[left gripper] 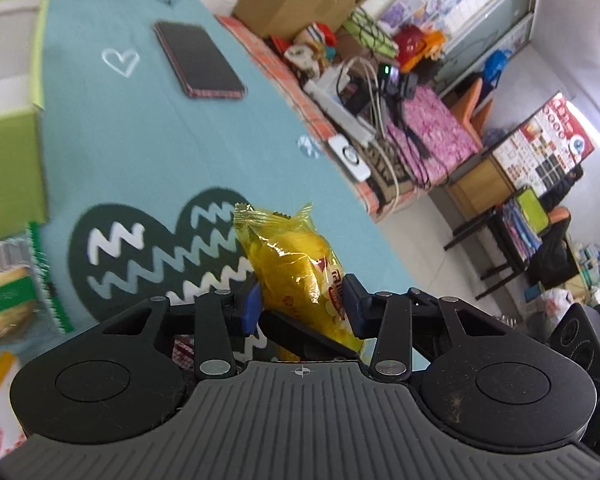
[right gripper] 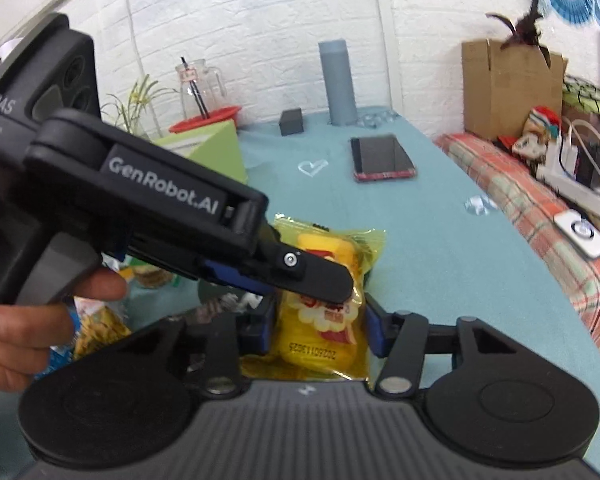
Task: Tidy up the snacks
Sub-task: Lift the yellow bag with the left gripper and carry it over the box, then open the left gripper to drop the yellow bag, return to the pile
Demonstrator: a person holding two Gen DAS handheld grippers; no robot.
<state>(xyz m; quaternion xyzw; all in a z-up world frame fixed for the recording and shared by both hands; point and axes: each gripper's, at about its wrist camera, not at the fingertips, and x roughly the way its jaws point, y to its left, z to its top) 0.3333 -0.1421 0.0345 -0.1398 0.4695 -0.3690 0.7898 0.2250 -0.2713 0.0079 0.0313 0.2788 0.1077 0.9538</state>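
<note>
White-painted brick backs a table (right gripper: 440, 208) spread with a soft teal cloth, printed with a small white heart outline and a large dark green heart crossed by zigzag stripes. On it lie one flat black phone (right gripper: 382, 158) in a reddish case, one small dark cube (right gripper: 291, 121) and one tall grey cylinder (right gripper: 338, 82), all well apart near the far end. One lime-green box (left gripper: 12, 92) with stiff square walls stands at the cloth's left side. One plain brown cardboard box (right gripper: 512, 88) sits beyond the table's right edge, beside a checked orange blanket.

One yellow snack packet (left gripper: 296, 276) of crinkly, glossy film, with crimped sawtooth ends and a red and white label, is held above the cloth between both tools. The left gripper (left gripper: 302, 300) has its blue pads closed on the packet's middle, so the film puckers between them. The right gripper (right gripper: 318, 326) has its blue-lined fingers pressed against the two long sides of the same packet, near its lower end. In the right wrist view the left gripper's matte black body reaches in from the left, carrying white lettering, and a hand (right gripper: 40, 320) wraps its grey handle.

Other wrapped snacks lie at the left: a round pale biscuit pack (left gripper: 8, 284) with a green band, and a yellow pack (right gripper: 100, 328), blurred.
</note>
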